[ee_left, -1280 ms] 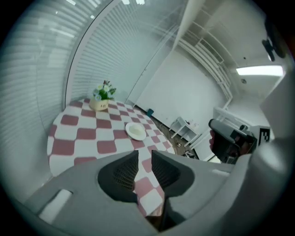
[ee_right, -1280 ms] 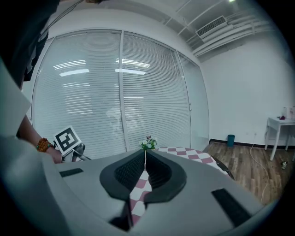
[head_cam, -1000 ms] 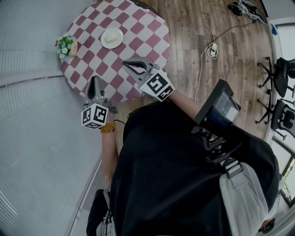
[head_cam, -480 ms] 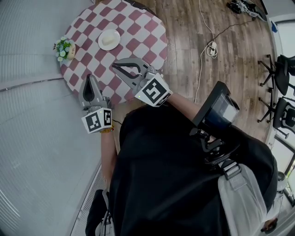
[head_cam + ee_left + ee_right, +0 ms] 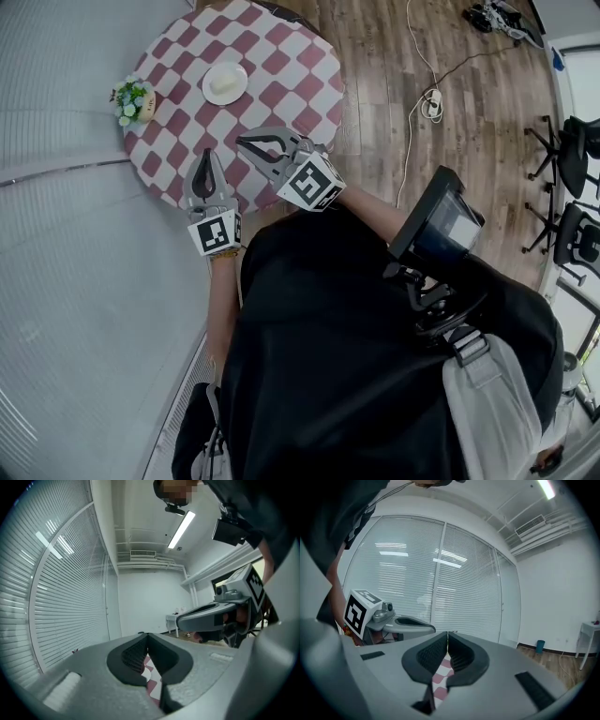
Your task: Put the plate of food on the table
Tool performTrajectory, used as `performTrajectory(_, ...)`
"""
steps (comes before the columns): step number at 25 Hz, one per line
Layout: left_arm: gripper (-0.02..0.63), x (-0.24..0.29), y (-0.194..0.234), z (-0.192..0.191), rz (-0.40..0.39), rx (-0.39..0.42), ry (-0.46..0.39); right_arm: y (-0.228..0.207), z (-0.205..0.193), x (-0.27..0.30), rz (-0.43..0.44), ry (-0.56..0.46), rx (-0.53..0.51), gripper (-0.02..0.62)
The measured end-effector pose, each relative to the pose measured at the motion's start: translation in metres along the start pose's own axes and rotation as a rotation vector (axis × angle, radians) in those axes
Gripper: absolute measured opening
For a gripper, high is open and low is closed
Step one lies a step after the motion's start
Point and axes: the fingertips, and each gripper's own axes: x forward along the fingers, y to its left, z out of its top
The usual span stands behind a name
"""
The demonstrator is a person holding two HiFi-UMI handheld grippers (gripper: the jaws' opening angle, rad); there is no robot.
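Observation:
A white plate of pale food [image 5: 225,82] rests on the round table [image 5: 281,94], which has a red-and-white checked cloth, toward its far left side. Both grippers hover over the table's near edge, well short of the plate. My left gripper [image 5: 208,154] [image 5: 148,634] is shut with nothing in it. The right gripper [image 5: 241,141] [image 5: 447,633] is also shut and empty, its tips touching. In each gripper view the other gripper shows alongside, and a strip of checked cloth [image 5: 439,680] shows between the jaws.
A small pot of flowers [image 5: 133,97] stands at the table's left edge. A wall of blinds [image 5: 56,234] runs along the left. On the wooden floor to the right lie a power strip with cables [image 5: 431,99], and office chairs [image 5: 572,150] stand at the far right.
My left gripper has swung right and forward, closer to the right gripper over the table's near edge. The right gripper shifted slightly left. The plate has not moved.

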Motion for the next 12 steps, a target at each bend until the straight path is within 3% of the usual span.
performTrajectory(12, 0.008, 0.011, -0.011, -0.065, -0.004, 0.059, 0.123, 0.011, -0.04, 0.01, 0.04, 0.021, -0.012, 0.011)
